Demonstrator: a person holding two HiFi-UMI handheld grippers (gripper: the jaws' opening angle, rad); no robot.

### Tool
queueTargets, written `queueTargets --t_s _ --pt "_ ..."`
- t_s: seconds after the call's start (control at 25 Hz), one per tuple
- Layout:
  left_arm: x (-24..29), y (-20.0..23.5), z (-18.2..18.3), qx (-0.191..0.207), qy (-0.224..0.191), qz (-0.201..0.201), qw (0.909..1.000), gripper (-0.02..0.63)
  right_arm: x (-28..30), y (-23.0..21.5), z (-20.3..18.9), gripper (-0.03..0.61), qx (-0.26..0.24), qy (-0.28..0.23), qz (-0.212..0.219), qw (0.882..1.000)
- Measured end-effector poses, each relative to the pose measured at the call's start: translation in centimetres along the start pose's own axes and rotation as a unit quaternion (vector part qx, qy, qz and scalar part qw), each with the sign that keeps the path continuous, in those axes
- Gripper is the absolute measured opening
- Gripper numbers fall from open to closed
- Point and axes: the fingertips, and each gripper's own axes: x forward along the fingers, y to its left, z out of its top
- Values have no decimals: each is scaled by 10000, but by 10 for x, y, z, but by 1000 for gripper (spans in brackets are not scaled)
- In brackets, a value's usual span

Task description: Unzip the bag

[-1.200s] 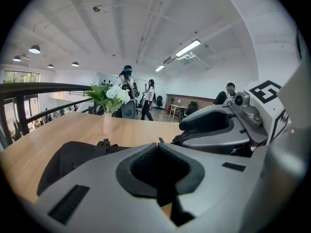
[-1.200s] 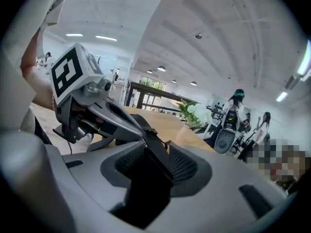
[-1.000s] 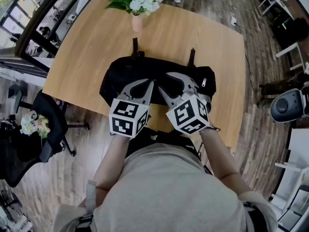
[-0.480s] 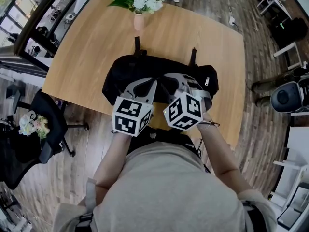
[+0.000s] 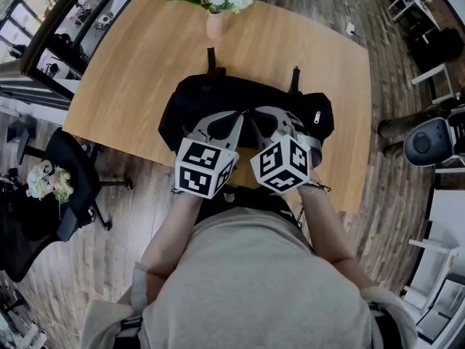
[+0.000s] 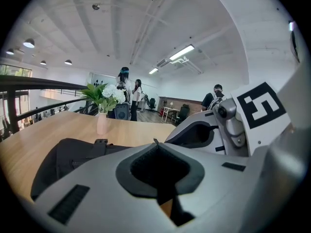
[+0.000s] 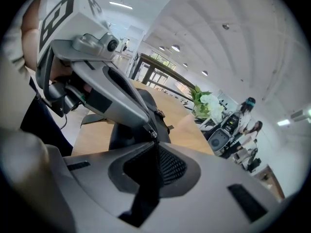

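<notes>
Bag (image 5: 218,97) lay flat on the table (image 5: 123,71), black, close to the near edge in front of me, well short of the flower vase (image 5: 215,22); left gripper (image 6: 154,141) had its jaws fully together, tip down on the bag's top, couldn't tell if any fabric was pinched; right gripper (image 7: 154,136) had just been closing, jaws all but together, tip right against the left one; nothing clear between them, only a tiny glint (image 7: 148,130), maybe the zipper pull; risks as I judged them: a thin hold slips off the pull on the first tug; if left wasn't anchoring fabric, the whole bag drags; the crowded tips knock each other
</notes>
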Motion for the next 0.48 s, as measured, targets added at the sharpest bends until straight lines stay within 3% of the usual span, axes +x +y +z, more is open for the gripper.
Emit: queueTargets --t_s 0.32,0.48 --pt "-5 7 -2 26 16 14 10000 23 0 3 3 35 165 22 -17 9999" --pt "-14 25 -3 32 12 286 9996 23 -2 -2 -3 32 322 58 -75 9994"
